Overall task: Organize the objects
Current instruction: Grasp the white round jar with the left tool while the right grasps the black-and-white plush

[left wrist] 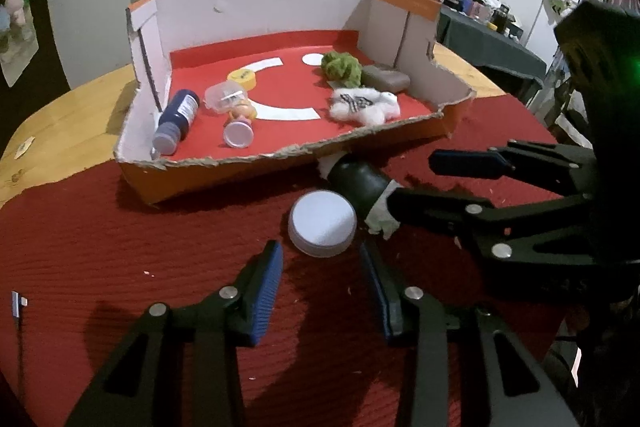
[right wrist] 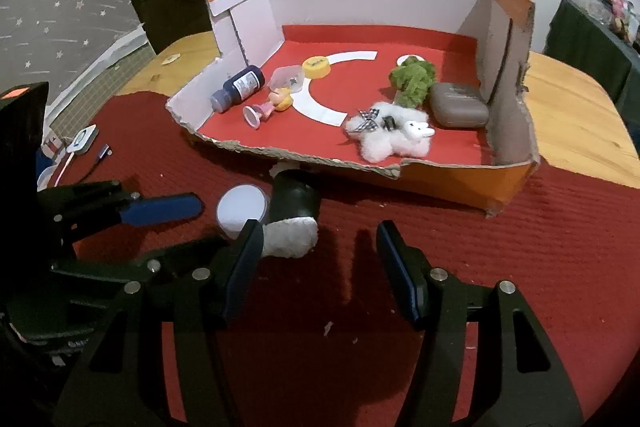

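we work over a red ribbed cloth (left wrist: 120,247) spread across a pale wooden table (left wrist: 60,123). at its far edge sits the torn orange-and-white cardboard tray with a red floor (right wrist: 452,183), and most things already lie in it: a dark blue paint bottle on its side (right wrist: 240,87), a small pink-and-yellow doll figure (right wrist: 268,107), a yellow round lid (right wrist: 317,66), a green woolly pompom (right wrist: 412,77), a grey rounded case (right wrist: 458,105) and a white fluffy toy with a checked bow (right wrist: 388,135).

two things remain outside, on the cloth just before the tray's front wall: a white round jar lid lying flat (left wrist: 322,223) and a dark cylinder with white stuffing at each end (left wrist: 360,187), touching or nearly touching each other.

our left gripper (left wrist: 322,287) hangs just short of the jar lid, its blue-padded jaws partly open and holding nothing, lined up either side of it. our right gripper (right wrist: 316,271) points at the cylinder's near white end; its jaws are partly open and empty too, one finger beside the stuffing, not clamped on it. we judge each hand takes one leftover so both can go into the tray together.
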`<control>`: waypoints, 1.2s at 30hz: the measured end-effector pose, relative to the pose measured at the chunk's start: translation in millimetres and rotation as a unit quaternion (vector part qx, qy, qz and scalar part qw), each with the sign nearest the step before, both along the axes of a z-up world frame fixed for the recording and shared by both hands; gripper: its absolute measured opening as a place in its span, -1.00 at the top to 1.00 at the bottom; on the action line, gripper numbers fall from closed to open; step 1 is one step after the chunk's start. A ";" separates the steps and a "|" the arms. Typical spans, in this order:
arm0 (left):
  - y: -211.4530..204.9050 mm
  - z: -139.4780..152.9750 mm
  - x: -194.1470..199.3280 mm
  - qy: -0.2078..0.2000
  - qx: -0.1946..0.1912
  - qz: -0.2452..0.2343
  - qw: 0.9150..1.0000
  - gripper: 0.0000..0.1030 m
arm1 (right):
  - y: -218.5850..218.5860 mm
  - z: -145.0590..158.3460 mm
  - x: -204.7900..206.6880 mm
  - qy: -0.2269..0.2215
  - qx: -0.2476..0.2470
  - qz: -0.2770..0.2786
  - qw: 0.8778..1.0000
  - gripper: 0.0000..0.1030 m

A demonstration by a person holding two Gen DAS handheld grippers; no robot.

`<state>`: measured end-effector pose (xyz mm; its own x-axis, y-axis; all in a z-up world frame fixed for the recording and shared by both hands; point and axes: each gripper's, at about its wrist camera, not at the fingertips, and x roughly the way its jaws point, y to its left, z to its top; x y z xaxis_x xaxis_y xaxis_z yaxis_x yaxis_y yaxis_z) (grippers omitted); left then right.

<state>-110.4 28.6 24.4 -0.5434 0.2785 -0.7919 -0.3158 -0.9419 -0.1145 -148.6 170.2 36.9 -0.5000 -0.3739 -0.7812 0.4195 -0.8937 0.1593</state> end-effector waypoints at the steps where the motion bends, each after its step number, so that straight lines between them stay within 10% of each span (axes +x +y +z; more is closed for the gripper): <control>1: -0.1 -1.2 -1.0 -0.001 0.000 0.000 1.000 0.18 | -0.7 -0.3 -1.1 -0.001 0.000 0.001 1.000 -0.12; 36: -29.3 -3.0 -15.4 0.004 -0.001 0.047 0.999 0.21 | -15.1 -14.1 -24.4 -0.021 0.003 0.010 1.000 -0.12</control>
<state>-125.8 -0.7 21.4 -0.5725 0.2246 -0.7886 -0.2277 -0.9675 -0.1102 -173.0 155.1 22.9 -0.4587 -0.3793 -0.8036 0.4303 -0.8860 0.1727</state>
